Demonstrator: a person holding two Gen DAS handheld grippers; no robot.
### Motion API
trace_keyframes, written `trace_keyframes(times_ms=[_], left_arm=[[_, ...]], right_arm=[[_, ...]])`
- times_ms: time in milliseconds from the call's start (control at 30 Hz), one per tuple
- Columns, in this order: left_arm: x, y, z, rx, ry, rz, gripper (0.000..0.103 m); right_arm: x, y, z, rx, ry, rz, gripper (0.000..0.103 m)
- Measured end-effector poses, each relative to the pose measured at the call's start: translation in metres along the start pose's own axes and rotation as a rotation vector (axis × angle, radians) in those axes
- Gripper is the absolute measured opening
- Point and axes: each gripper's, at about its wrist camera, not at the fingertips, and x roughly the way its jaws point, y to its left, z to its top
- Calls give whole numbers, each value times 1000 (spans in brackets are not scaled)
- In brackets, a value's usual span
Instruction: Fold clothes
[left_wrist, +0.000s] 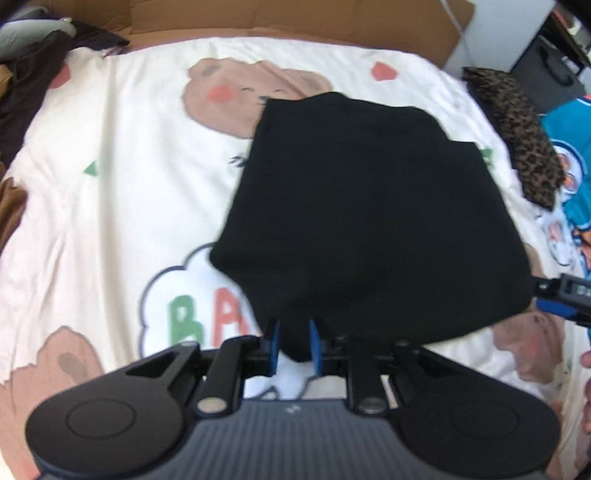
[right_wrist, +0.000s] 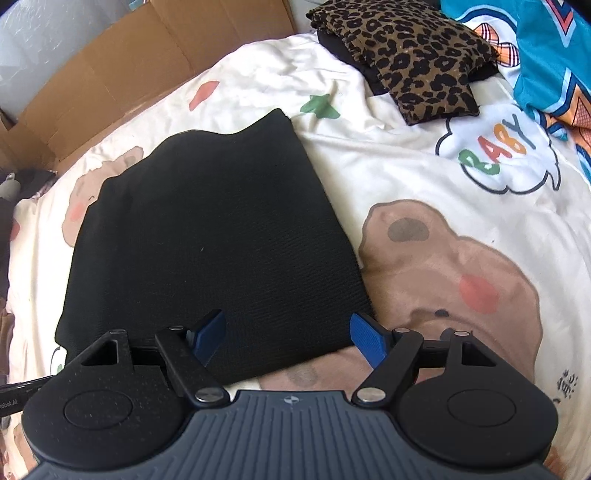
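Black knit fabric — a folded garment (left_wrist: 369, 221) — lies on a cream bedspread (left_wrist: 110, 184) printed with brown bears and coloured letters. Left wrist view: the garment forms a rough, matte rectangle with a stepped far edge, set right of the spread's centre. The left gripper (left_wrist: 294, 345) has its blue-padded fingers drawn narrow, pinching the garment's near edge between them. The right gripper (left_wrist: 561, 299) shows at the right edge of the picture, touching the garment's side; its jaw state cannot be read here. A leopard-print folded cloth (left_wrist: 517, 140) lies near the spread's far right edge, a teal printed fabric (left_wrist: 569, 147) beside it.

Right wrist view: the garment (right_wrist: 207, 236) shows a fine ribbed weave, flat and smooth. The right gripper (right_wrist: 288, 339) stands wide, fingers spread over the garment's near right corner — gripping nothing. Brown cardboard (right_wrist: 129, 74) lines the far side.
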Motion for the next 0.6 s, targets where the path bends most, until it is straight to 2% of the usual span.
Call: trace_keyframes(times_ms=[100,267,600], left_arm=[[8,-15,-1,34,15,-21,18],[27,-16,-6,12,53,-22,18],[46,-13,-17,5,111,4,18]], right_arm=[[4,1,-4,-18,23,5,76],[11,-3,-5,-38,51,-9,67],[29,-10,-4,-22,92,-50,67]])
